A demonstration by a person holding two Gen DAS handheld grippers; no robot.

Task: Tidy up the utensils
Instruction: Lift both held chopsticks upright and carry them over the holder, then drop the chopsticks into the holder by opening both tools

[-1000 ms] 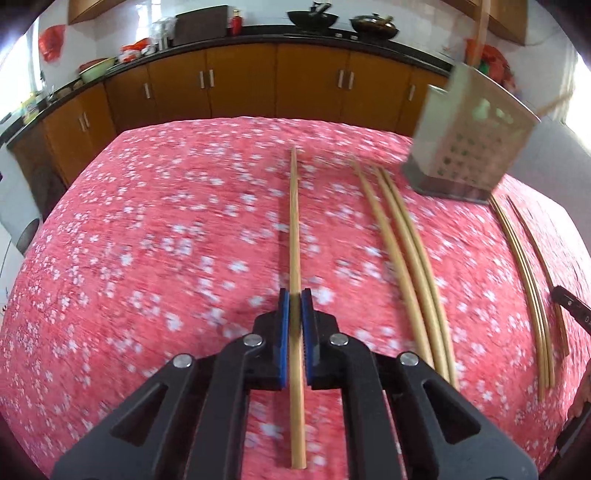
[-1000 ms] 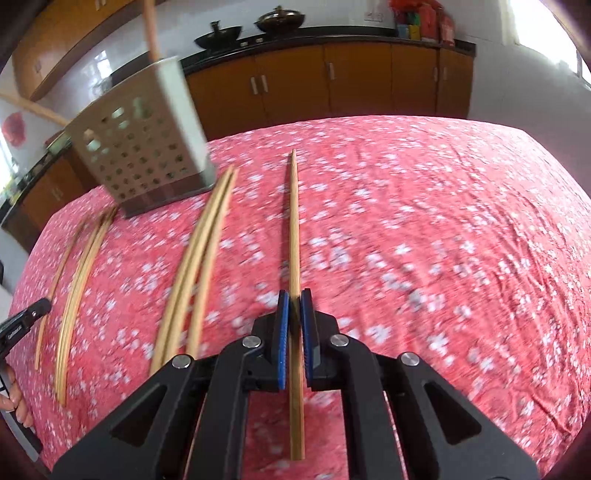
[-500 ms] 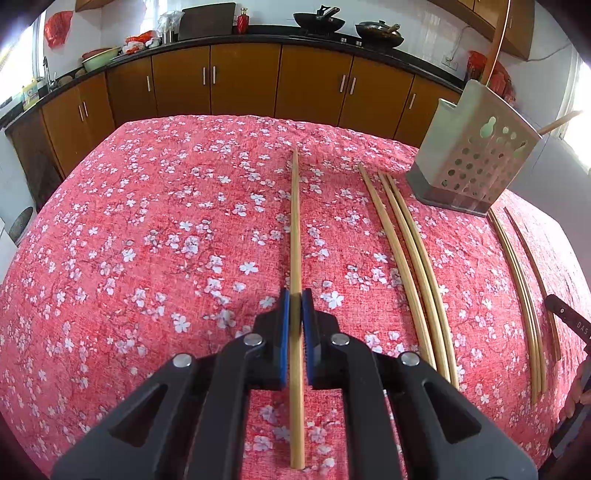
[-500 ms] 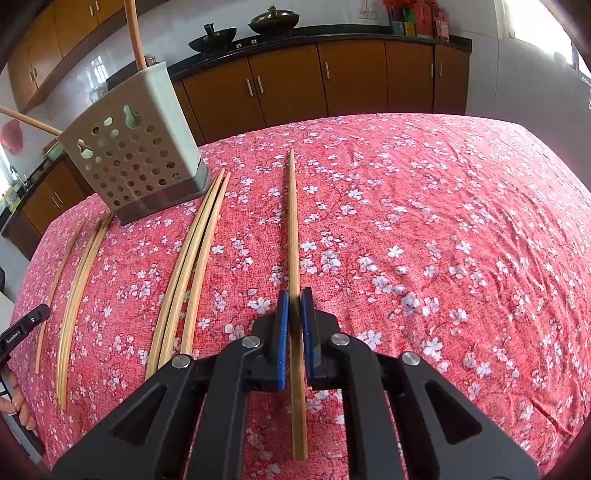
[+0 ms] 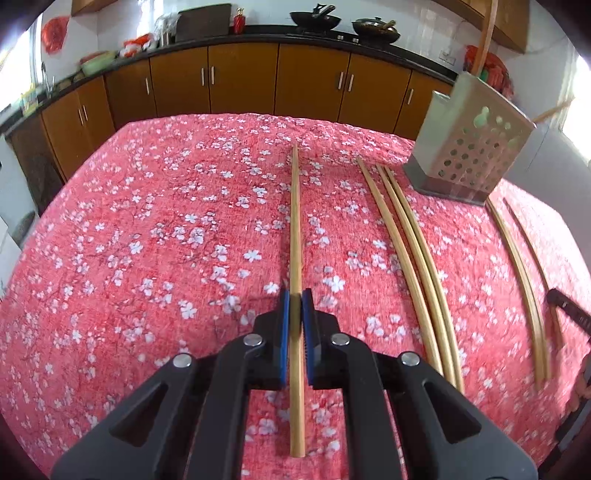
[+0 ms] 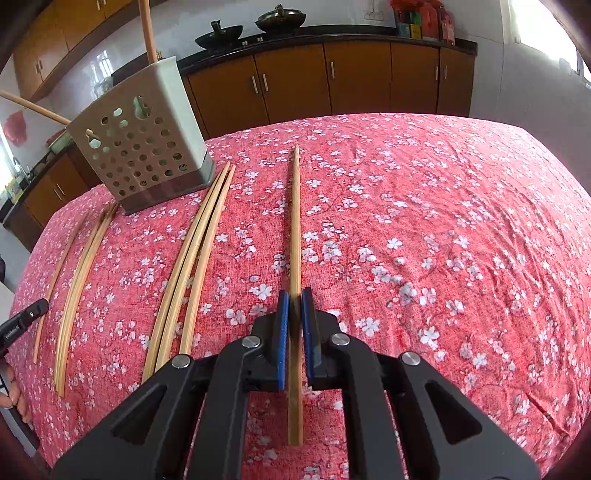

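My left gripper [image 5: 295, 295] is shut on a long wooden chopstick [image 5: 295, 221] that points forward over the red floral tablecloth [image 5: 147, 240]. My right gripper [image 6: 294, 295] is shut on another wooden chopstick [image 6: 294, 221] in the same way. A perforated beige utensil holder [image 5: 472, 147] stands at the far right in the left wrist view and at the far left in the right wrist view [image 6: 140, 147], with chopsticks sticking out of it. Loose chopsticks [image 5: 413, 251] lie in groups on the cloth; they also show in the right wrist view [image 6: 192, 258].
Another group of chopsticks [image 5: 524, 280] lies near the table's right edge, shown at left in the right wrist view [image 6: 77, 288]. Brown kitchen cabinets [image 5: 240, 81] with woks on the counter [image 5: 314, 18] stand behind the table. The other gripper's tip [image 6: 22, 321] shows at the left edge.
Both views have shifted slightly and the holder looks closer and larger. Each gripper still holds its chopstick the same way.
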